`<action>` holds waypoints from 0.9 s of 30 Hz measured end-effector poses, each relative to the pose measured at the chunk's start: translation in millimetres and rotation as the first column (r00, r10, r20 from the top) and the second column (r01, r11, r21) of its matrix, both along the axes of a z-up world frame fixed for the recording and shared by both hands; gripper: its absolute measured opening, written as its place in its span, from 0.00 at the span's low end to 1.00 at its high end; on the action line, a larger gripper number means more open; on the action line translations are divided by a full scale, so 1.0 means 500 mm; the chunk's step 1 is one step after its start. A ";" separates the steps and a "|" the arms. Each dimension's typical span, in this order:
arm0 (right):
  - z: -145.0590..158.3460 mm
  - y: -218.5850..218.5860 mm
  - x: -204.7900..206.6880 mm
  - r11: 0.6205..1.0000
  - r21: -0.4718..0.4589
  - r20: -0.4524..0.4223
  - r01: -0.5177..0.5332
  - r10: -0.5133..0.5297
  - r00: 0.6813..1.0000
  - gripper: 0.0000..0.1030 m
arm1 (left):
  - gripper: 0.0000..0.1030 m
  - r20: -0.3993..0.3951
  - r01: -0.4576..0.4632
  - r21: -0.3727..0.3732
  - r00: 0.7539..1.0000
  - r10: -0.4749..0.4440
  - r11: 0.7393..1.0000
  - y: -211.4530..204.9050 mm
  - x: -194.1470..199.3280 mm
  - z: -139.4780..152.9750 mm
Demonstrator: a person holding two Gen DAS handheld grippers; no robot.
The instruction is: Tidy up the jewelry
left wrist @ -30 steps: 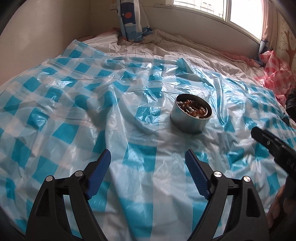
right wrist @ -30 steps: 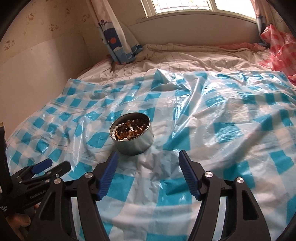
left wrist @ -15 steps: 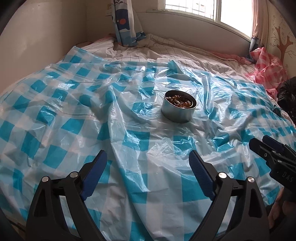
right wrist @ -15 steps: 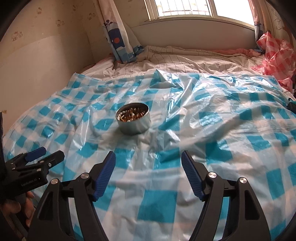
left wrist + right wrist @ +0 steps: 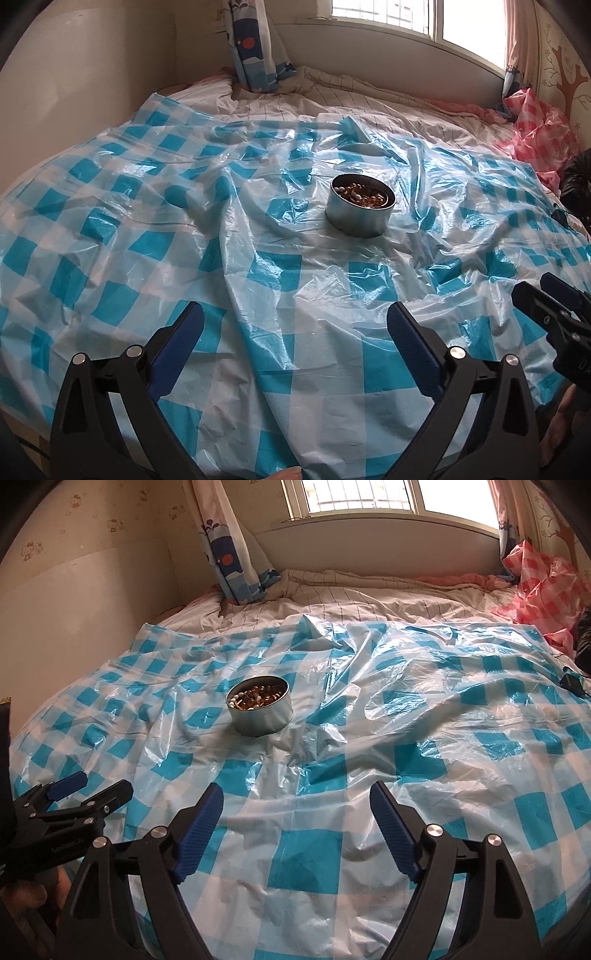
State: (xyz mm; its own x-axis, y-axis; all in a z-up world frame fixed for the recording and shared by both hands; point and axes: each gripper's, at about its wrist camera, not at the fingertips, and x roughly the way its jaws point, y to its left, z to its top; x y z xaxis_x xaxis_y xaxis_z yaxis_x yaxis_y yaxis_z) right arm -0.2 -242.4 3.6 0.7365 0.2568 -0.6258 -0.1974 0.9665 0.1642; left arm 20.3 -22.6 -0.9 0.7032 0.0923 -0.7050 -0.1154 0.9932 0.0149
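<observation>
A round metal tin [image 5: 360,216] holding amber and white beaded jewelry [image 5: 364,195] stands upright on the blue-and-white checked plastic sheet [image 5: 184,258] over the bed. It also shows in the right wrist view [image 5: 260,710], with the beads [image 5: 258,698] inside. My left gripper [image 5: 295,332] is open and empty, well short of the tin, near the bed's front edge. My right gripper [image 5: 297,812] is open and empty, also well back from the tin and to its right. Each gripper shows at the edge of the other's view [image 5: 550,306] [image 5: 85,794].
A striped sheet [image 5: 369,590] lies beyond the plastic, under a window. A curtain [image 5: 232,554] hangs at the back left. A pink checked bag [image 5: 543,579] sits at the back right, with a small black object [image 5: 570,683] on the sheet's right edge. A wall [image 5: 74,609] is at left.
Both grippers have pulled back and up from the tin, which now looks smaller and farther away. Both stay open and empty. The tin has not moved.
</observation>
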 end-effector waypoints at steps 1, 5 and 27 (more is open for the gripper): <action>0.000 0.002 0.000 1.000 -0.003 0.001 -0.003 0.003 1.000 0.79 | 0.92 0.001 0.000 0.002 1.000 0.000 1.000 0.000 0.000 0.000; 0.000 0.004 0.000 1.000 -0.002 -0.001 -0.013 0.013 1.000 0.81 | 0.93 0.003 0.002 0.007 1.000 -0.002 1.000 -0.001 -0.001 0.001; -0.003 -0.003 0.002 1.000 0.016 -0.004 -0.006 0.006 1.000 0.85 | 0.93 -0.008 0.027 -0.006 1.000 -0.027 1.000 -0.004 -0.001 -0.003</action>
